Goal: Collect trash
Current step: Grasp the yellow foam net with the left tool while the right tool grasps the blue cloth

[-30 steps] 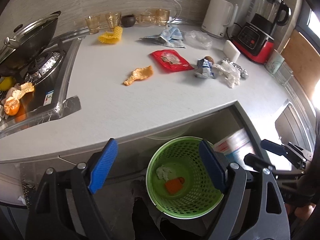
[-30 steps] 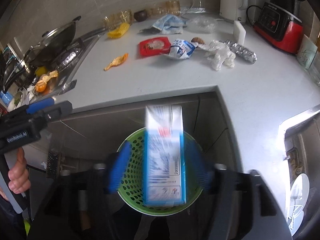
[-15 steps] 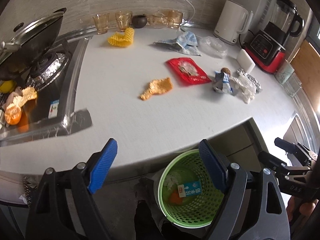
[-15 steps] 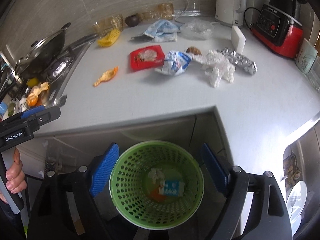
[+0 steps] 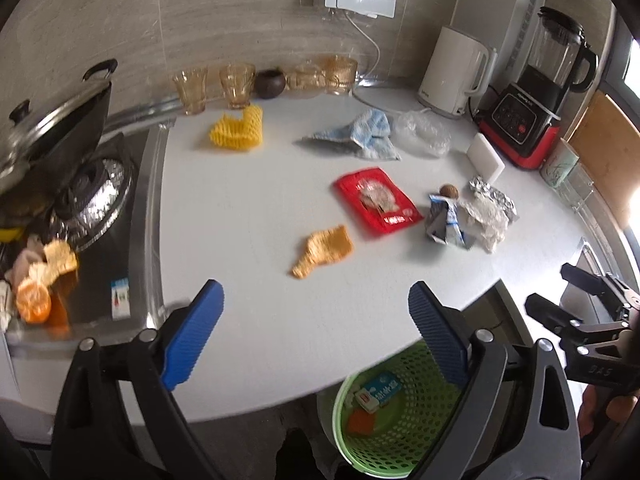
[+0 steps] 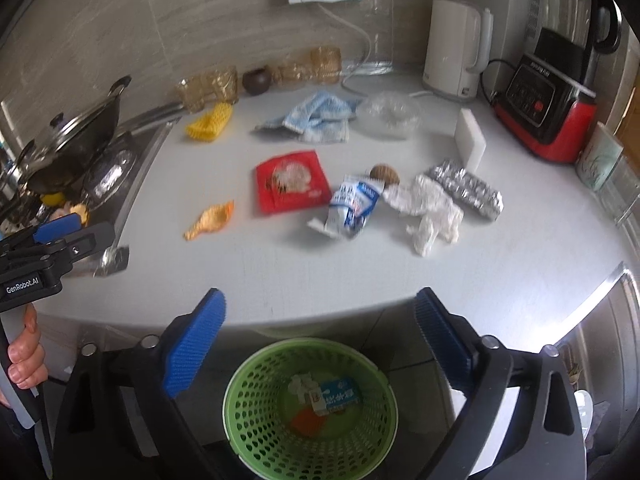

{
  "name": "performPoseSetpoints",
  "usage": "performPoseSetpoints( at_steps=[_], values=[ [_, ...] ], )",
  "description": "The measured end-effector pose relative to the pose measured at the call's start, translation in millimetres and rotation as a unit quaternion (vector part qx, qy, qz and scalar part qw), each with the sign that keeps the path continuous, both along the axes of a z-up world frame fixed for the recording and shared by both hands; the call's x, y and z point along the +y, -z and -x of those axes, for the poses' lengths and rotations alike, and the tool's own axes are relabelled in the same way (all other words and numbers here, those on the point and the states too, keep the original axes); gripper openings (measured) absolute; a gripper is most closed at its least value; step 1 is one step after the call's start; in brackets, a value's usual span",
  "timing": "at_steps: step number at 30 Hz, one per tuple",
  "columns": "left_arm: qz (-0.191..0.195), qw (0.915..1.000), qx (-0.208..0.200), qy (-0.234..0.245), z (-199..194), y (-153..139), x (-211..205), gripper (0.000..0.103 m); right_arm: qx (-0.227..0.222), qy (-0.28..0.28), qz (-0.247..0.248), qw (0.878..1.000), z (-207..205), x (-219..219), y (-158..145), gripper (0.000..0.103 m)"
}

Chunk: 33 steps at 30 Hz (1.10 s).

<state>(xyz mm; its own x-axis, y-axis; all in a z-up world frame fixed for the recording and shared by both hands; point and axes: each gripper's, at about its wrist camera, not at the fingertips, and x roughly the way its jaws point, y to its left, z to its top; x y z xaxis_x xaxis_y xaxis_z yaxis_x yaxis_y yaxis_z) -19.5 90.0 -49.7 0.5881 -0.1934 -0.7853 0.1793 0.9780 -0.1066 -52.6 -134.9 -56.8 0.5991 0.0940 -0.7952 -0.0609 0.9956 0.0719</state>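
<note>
A green perforated bin (image 6: 310, 408) stands on the floor below the counter edge, holding a blue-and-white carton (image 6: 334, 394), a white scrap and an orange piece. In the left wrist view the same bin (image 5: 394, 412) sits at the lower right. My right gripper (image 6: 320, 316) hangs above the bin, jaws still opening, nothing between them. My left gripper (image 5: 316, 308) hovers over the counter's front edge, jaws also opening and empty. On the white counter lie an orange peel (image 5: 324, 250), a red wrapper (image 5: 378, 200), a crushed carton (image 6: 354, 204), crumpled white plastic (image 6: 430, 210) and foil (image 6: 466, 190).
A stove (image 5: 80, 200) with a lidded wok and fruit peels fills the left. Glasses, a dark bowl, a yellow foam net (image 5: 238, 130), a blue cloth (image 5: 360, 136), a kettle (image 5: 454, 72), a sponge and a red blender (image 5: 532, 120) line the back. A sink lies far right.
The carton left my right gripper and dropped into the bin. Both grippers opened wider, rose and drew toward the counter, so more of the worktop shows.
</note>
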Motion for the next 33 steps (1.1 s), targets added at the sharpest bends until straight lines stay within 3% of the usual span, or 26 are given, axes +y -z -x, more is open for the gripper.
performPoseSetpoints(
  at_steps=[9, 19, 33],
  values=[
    [-0.009, 0.9998, -0.012, 0.012, -66.8, 5.6, 23.3, 0.095, -0.015, 0.044, 0.013, 0.999, -33.7, 15.7, -12.7, 0.101],
    [-0.016, 0.9993, -0.032, -0.005, -190.8, 17.7, 44.2, 0.095, -0.008, 0.066, 0.012, 0.998, -95.6, 44.2, -9.0, 0.101],
    [-0.009, 0.9995, 0.026, -0.015, -320.9, 83.2, 47.5, 0.095, 0.010, 0.068, 0.018, 0.997, -195.2, 69.1, 11.0, 0.101]
  ],
)
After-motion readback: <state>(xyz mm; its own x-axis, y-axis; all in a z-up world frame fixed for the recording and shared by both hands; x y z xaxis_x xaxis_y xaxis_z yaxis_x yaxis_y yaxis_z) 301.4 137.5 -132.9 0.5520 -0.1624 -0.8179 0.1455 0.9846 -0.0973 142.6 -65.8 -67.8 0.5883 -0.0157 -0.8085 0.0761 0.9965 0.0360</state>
